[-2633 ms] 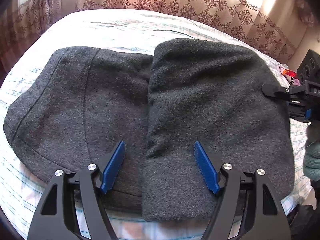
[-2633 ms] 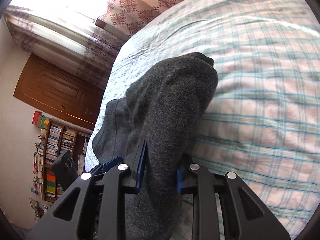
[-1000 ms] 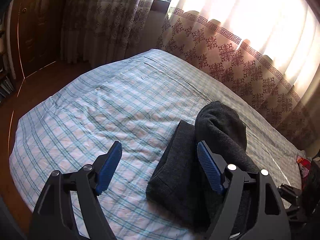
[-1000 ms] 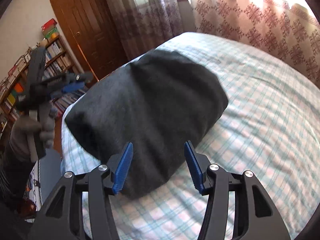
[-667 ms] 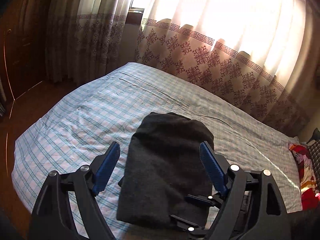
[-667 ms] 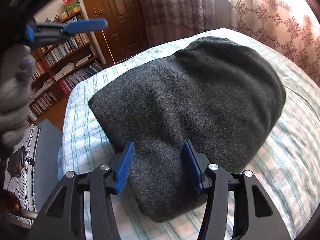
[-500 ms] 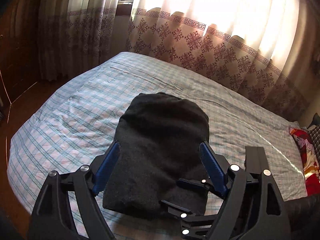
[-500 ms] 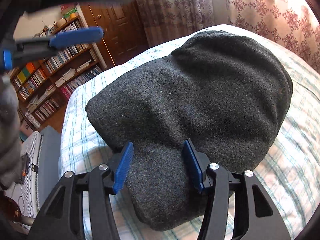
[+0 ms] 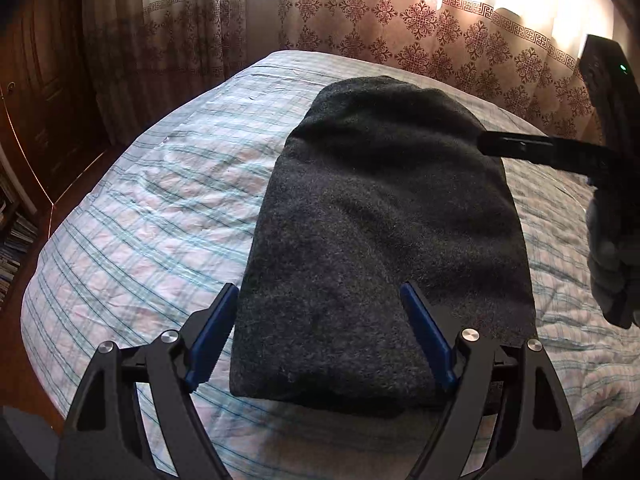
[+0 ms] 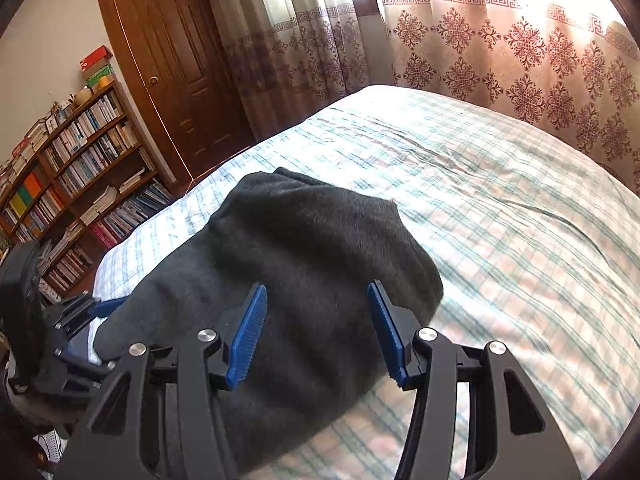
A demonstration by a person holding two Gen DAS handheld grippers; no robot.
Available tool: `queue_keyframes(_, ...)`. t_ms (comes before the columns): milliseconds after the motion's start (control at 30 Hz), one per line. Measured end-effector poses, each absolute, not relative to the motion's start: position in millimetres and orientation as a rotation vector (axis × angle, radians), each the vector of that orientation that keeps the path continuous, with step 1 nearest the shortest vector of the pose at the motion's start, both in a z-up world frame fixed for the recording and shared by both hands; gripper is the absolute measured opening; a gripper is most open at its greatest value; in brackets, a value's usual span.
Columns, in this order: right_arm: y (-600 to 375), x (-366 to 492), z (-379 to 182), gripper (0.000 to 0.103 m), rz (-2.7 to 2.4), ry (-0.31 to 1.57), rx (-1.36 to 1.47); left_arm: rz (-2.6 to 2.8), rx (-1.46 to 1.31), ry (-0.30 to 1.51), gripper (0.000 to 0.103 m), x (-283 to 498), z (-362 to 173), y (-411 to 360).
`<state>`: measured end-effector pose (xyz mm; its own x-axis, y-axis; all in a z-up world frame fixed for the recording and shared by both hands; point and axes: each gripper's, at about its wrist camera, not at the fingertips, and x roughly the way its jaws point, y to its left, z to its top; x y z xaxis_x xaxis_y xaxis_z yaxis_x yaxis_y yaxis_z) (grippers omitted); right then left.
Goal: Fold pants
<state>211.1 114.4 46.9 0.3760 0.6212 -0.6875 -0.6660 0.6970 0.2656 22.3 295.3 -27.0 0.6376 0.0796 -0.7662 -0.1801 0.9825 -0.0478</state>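
The dark grey pants (image 9: 384, 224) lie folded into a compact stack on the plaid bedsheet (image 9: 160, 208); they also show in the right wrist view (image 10: 304, 280). My left gripper (image 9: 320, 320) is open and empty, hovering just above the stack's near end. My right gripper (image 10: 318, 328) is open and empty above the stack's side. The right gripper also shows at the right edge of the left wrist view (image 9: 540, 148), and the left gripper at the lower left of the right wrist view (image 10: 76, 316).
The plaid sheet (image 10: 500, 208) covers a wide bed. Patterned curtains (image 9: 400, 24) hang behind it. A wooden door (image 10: 172, 68) and a bookshelf (image 10: 68, 168) stand to the left of the bed.
The right gripper let go of the pants' folded half after laying it over. Both grippers have drawn back and hover open over the folded stack.
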Motion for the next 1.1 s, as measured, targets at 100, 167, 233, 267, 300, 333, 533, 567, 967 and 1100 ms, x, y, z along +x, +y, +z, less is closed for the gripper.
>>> queue_keyframes(100, 139.3, 242.4, 31.5, 0.053, 0.807, 0.877, -0.092, 0.128, -0.114, 0.858, 0.084, 24.1, -42.0, 301.8)
queue_keyframes(167, 163.0, 259.3, 14.2, 0.054, 0.780, 0.900, -0.153, 0.103, -0.183, 0.864, 0.088, 26.9, -52.4, 313.8)
queue_keyframes(233, 173.2, 266.1, -0.9, 0.055, 0.763, 0.915, -0.190, 0.098, -0.239, 0.870, 0.093, 31.2, -58.9, 325.3)
queue_keyframes(267, 174.3, 270.4, -3.5, 0.055, 0.761, 0.920, -0.186, 0.100, -0.256, 0.871, 0.095, 32.8, -60.4, 329.1)
queue_keyframes(300, 175.7, 273.7, -3.2, 0.055, 0.757, 0.930, -0.183, 0.099, -0.259, 0.872, 0.095, 33.3, -60.8, 330.0)
queue_keyframes(333, 177.6, 275.4, -1.8, 0.055, 0.755, 0.938, -0.187, 0.105, -0.248, 0.874, 0.095, 33.1, -58.9, 328.7)
queue_keyframes(533, 173.9, 254.2, 39.7, 0.056, 0.760, 0.854, -0.195, 0.170, -0.165, 0.823, 0.095, 20.1, -8.7, 308.1)
queue_keyframes(567, 177.2, 253.7, 48.0, 0.056, 0.772, 0.837, -0.185, 0.185, -0.144, 0.810, 0.095, 17.7, -0.3, 304.4)
queue_keyframes(967, 264.5, 281.6, 10.3, 0.065, 0.792, 0.957, -0.284, 0.298, -0.146, 0.837, 0.095, 9.4, -20.4, 323.0)
queue_keyframes(1100, 266.0, 283.9, -4.5, 0.073, 0.775, 0.963, -0.281, 0.293, -0.104, 0.835, 0.095, 10.4, -33.0, 319.3)
